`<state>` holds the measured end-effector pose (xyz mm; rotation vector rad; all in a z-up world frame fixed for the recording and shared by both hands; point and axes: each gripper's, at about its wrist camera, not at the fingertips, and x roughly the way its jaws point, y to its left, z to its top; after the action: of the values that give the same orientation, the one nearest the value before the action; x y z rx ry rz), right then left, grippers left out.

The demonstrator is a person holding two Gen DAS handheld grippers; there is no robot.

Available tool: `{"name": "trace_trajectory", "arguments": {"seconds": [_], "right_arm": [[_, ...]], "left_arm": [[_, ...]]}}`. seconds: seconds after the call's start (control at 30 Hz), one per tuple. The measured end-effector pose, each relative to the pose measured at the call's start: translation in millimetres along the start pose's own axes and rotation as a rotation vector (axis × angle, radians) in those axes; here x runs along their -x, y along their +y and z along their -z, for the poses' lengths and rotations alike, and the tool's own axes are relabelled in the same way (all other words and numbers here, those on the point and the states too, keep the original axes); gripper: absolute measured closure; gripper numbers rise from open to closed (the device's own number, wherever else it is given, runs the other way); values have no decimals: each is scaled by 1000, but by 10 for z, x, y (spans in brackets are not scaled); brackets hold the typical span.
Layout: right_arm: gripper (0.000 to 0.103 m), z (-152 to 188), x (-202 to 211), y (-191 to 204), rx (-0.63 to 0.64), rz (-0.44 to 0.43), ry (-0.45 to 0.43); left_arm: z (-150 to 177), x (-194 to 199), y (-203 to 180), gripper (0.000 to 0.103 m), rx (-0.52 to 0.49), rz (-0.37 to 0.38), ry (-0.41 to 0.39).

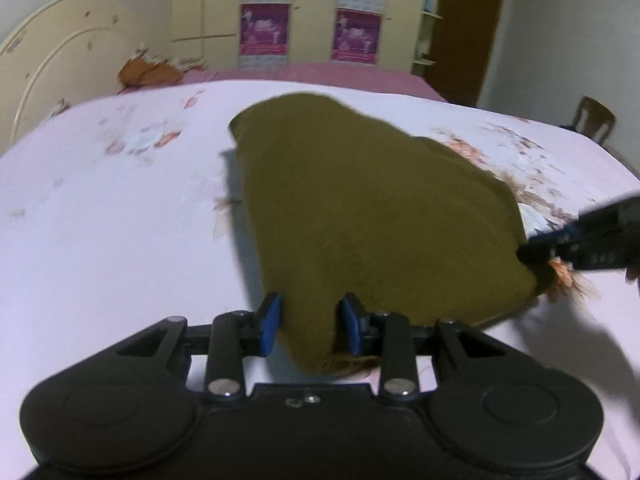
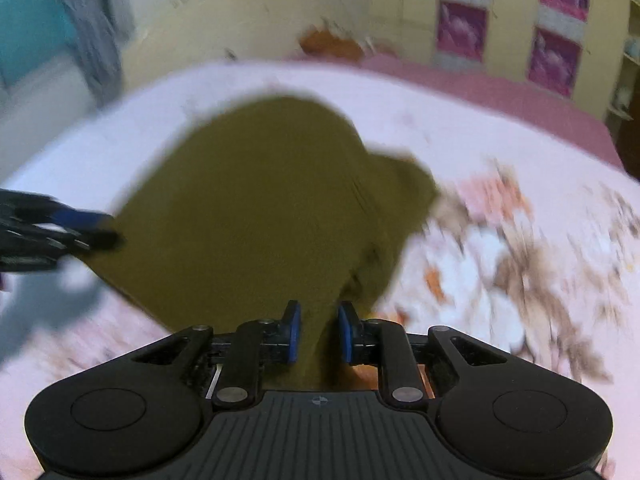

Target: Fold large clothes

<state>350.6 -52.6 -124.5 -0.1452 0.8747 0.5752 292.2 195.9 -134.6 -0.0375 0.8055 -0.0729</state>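
An olive-green garment [image 1: 360,208] lies partly lifted over a pale pink floral bedsheet [image 1: 100,220]. My left gripper [image 1: 310,326] is shut on one near corner of it, cloth bunched between the blue pads. My right gripper [image 2: 319,332] is shut on another corner of the same garment [image 2: 260,208]. The right gripper also shows at the right edge of the left wrist view [image 1: 552,246], at the cloth's edge. The left gripper shows at the left of the right wrist view [image 2: 92,230]. Both views are motion-blurred.
A cream headboard [image 1: 52,68] stands at the far left of the bed. An orange cloth [image 1: 148,72] lies near it. Wardrobe doors with pink posters [image 1: 264,32] stand behind the bed. A wooden chair [image 1: 592,120] is at the right.
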Motion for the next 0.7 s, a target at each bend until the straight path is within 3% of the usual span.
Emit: {"name": "trace_trajectory", "arguments": {"seconds": [0.07, 0.2, 0.33, 0.43, 0.47, 0.53, 0.57, 0.6, 0.63, 0.7], "right_arm": [[83, 39, -46, -82, -71, -26, -5], [83, 21, 126, -39, -82, -21, -35], [83, 82, 642, 80, -75, -20, -133], [83, 160, 1004, 191, -87, -48, -183], [83, 191, 1135, 244, -86, -44, -202], [83, 246, 1359, 325, -98, -43, -232], [82, 290, 1470, 360, -117, -48, -253], [72, 337, 1547, 388, -139, -39, -270], [7, 390, 1612, 429, -159, 0, -280], [0, 508, 1716, 546, -147, 55, -299]], "left_arm": [[-18, -17, 15, 70, 25, -9, -1], [-28, 60, -31, 70, 39, -42, -4], [-21, 506, -222, 72, 39, -72, -52], [-17, 902, -409, 67, 76, -77, -87], [-30, 1032, -501, 60, 67, -78, -106], [-8, 1295, -664, 29, 74, -106, -149], [16, 1390, -740, 0, 72, -126, -181], [65, 1476, -823, 0, 59, -166, -222], [90, 1511, -879, 0, 54, -213, -237], [154, 1582, -961, 0, 65, -227, -205]]}}
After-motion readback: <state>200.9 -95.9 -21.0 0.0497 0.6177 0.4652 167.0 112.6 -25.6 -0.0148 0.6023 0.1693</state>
